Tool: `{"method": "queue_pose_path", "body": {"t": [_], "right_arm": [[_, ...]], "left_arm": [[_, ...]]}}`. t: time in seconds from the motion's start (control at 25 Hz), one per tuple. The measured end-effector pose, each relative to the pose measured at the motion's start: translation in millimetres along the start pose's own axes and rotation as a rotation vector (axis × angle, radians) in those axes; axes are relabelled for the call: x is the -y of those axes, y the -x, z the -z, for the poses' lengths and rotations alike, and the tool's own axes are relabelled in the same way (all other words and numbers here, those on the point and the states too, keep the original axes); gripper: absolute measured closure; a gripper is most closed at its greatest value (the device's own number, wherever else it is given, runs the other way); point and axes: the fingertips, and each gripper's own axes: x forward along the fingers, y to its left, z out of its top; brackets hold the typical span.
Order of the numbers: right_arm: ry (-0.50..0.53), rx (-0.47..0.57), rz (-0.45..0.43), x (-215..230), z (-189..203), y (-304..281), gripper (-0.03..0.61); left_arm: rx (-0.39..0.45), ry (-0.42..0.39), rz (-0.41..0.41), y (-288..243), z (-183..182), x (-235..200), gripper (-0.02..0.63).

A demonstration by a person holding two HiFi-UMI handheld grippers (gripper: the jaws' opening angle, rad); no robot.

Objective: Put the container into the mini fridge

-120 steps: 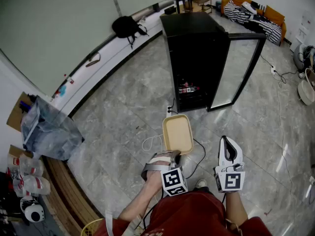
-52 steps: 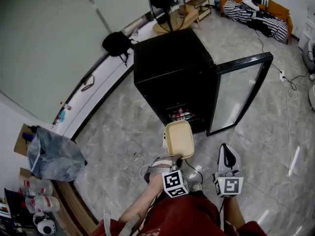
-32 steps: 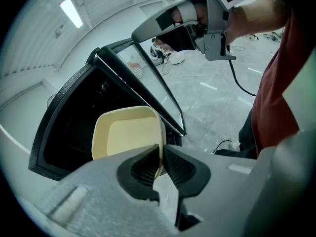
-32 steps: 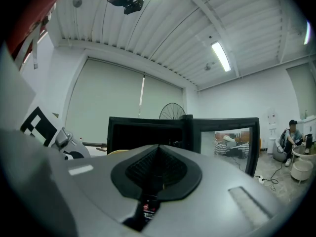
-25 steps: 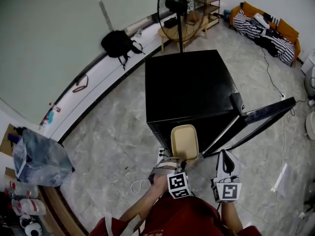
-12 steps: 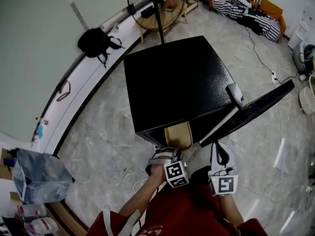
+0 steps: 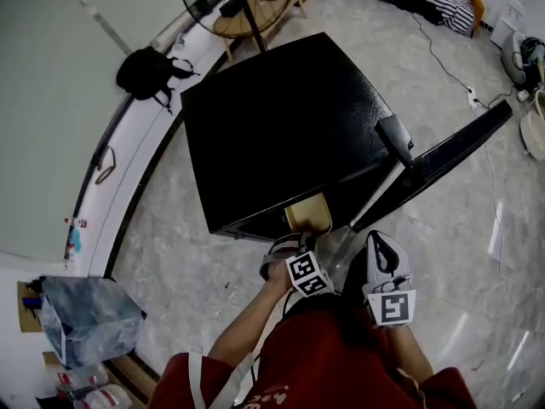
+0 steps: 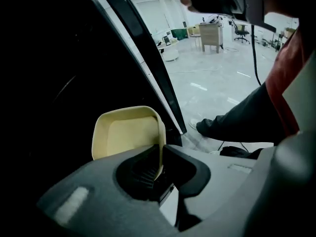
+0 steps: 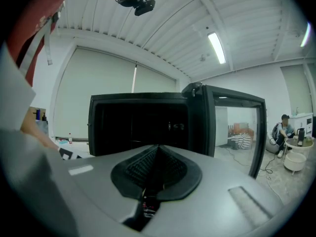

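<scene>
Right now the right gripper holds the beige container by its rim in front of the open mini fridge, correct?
Not quite. It is the left gripper that holds the beige container by its rim, as the left gripper view shows. The right gripper has its fingers together on nothing. The rest stands: the container is in front of the open mini fridge.

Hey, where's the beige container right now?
In the head view the container is near centre, gripped by its rim in the left hand-held gripper, at the open front of the mini fridge, left of its open door.
</scene>
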Motion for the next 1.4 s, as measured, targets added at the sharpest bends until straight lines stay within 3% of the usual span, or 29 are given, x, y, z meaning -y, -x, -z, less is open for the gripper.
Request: {"method": "queue_pose_path", "body": {"t": [0.12, 0.36, 0.64, 1.16, 1.4], "right_arm": [[0.023, -0.023, -0.003, 9, 8, 4, 0.578], [-0.03, -0.03, 0.006, 21, 24, 6, 0.578], [-0.019, -0.047, -0.002, 24, 31, -2, 0.578], [0.005, -0.1, -0.021, 20, 36, -9, 0.578], [0.001, -0.11, -0.028, 16, 37, -13, 0.578]], "left_arm": [[-0.039, -0.017, 0.002, -28, 7, -1, 0.577], [-0.12, -0.028, -0.012, -71, 26, -11, 0.58], [-0.195, 0.022, -0.055, -99, 36, -33, 0.57], [-0.197, 0.053, -0.098, -135, 30, -73, 0.566], [-0.198, 0.029, -0.062, -156, 30, -76, 0.563]]}}
